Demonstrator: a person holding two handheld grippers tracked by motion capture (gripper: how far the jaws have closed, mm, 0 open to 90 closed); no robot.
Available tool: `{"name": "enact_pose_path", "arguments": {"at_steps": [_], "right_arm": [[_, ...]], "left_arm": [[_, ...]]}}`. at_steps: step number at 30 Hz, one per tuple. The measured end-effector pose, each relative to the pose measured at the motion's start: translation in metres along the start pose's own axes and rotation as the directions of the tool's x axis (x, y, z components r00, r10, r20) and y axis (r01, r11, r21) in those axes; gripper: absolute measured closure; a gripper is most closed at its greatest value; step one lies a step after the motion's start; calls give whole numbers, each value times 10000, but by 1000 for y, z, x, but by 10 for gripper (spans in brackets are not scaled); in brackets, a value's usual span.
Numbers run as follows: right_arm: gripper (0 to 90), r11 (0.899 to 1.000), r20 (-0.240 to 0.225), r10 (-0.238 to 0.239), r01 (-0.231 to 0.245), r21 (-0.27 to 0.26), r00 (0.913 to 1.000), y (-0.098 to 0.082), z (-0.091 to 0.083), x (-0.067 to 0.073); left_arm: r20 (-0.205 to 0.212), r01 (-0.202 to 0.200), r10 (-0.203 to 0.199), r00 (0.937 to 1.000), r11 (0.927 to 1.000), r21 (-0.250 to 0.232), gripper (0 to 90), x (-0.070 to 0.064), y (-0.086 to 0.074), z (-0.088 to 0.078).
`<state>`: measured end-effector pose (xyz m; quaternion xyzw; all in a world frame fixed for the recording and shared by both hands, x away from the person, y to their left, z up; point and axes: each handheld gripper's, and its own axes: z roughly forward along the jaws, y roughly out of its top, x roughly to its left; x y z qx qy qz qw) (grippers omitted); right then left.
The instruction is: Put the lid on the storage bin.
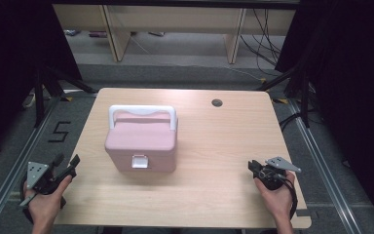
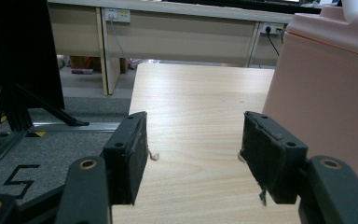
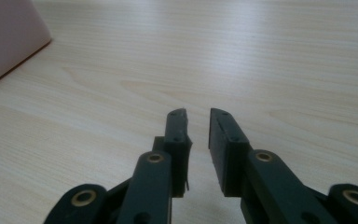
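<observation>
A pink box (image 1: 141,141) with a white carry handle (image 1: 142,110) and a white front latch (image 1: 139,161) stands closed on the left-middle of the wooden table (image 1: 224,141). My left gripper (image 1: 67,160) hovers at the table's front left edge, open and empty. In the left gripper view the left gripper (image 2: 196,140) points along the tabletop with the box's side (image 2: 321,93) just to its right. My right gripper (image 1: 251,165) rests at the front right, with its jaws drawn almost together and nothing held. The right gripper (image 3: 196,114) points over bare wood, and a box corner (image 3: 7,37) lies far left.
A round cable hole (image 1: 217,103) sits near the table's far edge. Beyond the table are desks (image 1: 175,19) and loose cables on the floor. Black frame legs (image 1: 44,83) stand at both sides. Bare wood stretches right of the box.
</observation>
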<state>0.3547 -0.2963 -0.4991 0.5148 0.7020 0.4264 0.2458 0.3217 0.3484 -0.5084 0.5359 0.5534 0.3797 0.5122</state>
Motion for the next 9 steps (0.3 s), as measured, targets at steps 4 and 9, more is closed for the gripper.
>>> {"name": "enact_pose_path", "arguments": {"at_steps": [4,9], "right_arm": [[730,10000,-155,20,-19,10,9999,0,3,1],[698,10000,-112,2,-2,-45,9999,3,2,4]], "left_arm": [[37,42,-42,10000,10000,24,405,-2,-1,0],[61,47,-47,10000,10000,39,403,-4,-1,0]]}}
